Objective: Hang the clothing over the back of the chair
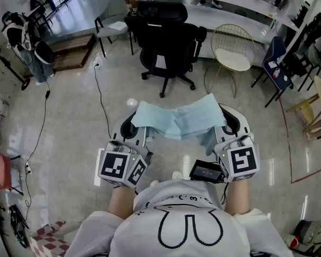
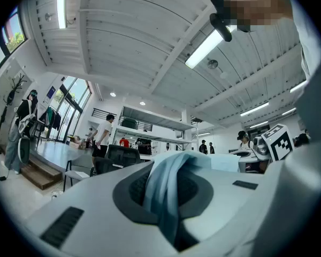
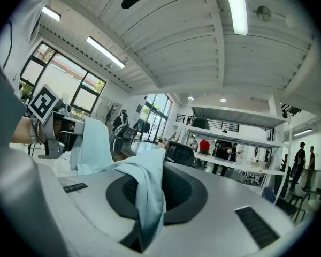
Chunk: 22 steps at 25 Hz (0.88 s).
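Left tongs and right tongs each pinch the light-blue garment, facing the black chair.

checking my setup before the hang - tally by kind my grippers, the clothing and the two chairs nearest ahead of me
light blue clothing: 1
hand-held grippers: 2 (left hand-held gripper, right hand-held gripper), both shut on the clothing
black office chair: 1
gold wire chair: 1
total: 5

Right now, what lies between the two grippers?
The light blue clothing, stretched from left gripper to right gripper, both shut on it; head view shows it.
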Tool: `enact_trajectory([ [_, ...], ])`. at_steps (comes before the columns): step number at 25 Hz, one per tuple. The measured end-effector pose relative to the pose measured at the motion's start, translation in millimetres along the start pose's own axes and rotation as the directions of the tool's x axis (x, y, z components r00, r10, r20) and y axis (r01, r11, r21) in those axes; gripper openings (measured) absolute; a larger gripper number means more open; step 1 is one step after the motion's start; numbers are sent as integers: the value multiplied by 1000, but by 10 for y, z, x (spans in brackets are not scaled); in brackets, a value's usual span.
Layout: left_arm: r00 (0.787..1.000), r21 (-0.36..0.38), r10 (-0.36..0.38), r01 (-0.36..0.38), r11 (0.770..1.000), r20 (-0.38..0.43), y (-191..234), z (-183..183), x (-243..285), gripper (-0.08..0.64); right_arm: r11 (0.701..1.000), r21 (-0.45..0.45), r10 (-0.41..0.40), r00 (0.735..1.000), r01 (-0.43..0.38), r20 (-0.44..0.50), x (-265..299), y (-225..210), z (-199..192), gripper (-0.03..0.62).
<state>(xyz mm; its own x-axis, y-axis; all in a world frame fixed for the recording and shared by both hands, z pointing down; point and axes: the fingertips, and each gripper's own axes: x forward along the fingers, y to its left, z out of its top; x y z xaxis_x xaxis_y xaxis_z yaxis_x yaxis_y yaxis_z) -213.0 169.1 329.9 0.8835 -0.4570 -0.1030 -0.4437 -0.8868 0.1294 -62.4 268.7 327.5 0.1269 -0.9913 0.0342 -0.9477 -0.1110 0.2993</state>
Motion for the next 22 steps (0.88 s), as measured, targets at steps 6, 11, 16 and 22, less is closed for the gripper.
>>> enact_trajectory([
  [6, 1000, -5, 23, -23, 1000, -6, -53, -76, 168, 26, 1000, 0, 8, 1000, -8, -6, 25, -223, -118, 46],
  [11, 999, 6, 52, -52, 999, -10, -103, -149, 359, 26, 999, -15, 42, 999, -42, -11, 179, -399, -243, 44],
  [16, 997, 14, 81, -81, 997, 0, -74, -234, 535, 26, 996, -4, 89, 996, -89, 15, 366, -546, -325, 44],
  [22, 994, -2, 110, -110, 994, 10, 104, -220, 786, 26, 994, -16, 104, 994, -104, 31, 626, -706, -335, 44],
])
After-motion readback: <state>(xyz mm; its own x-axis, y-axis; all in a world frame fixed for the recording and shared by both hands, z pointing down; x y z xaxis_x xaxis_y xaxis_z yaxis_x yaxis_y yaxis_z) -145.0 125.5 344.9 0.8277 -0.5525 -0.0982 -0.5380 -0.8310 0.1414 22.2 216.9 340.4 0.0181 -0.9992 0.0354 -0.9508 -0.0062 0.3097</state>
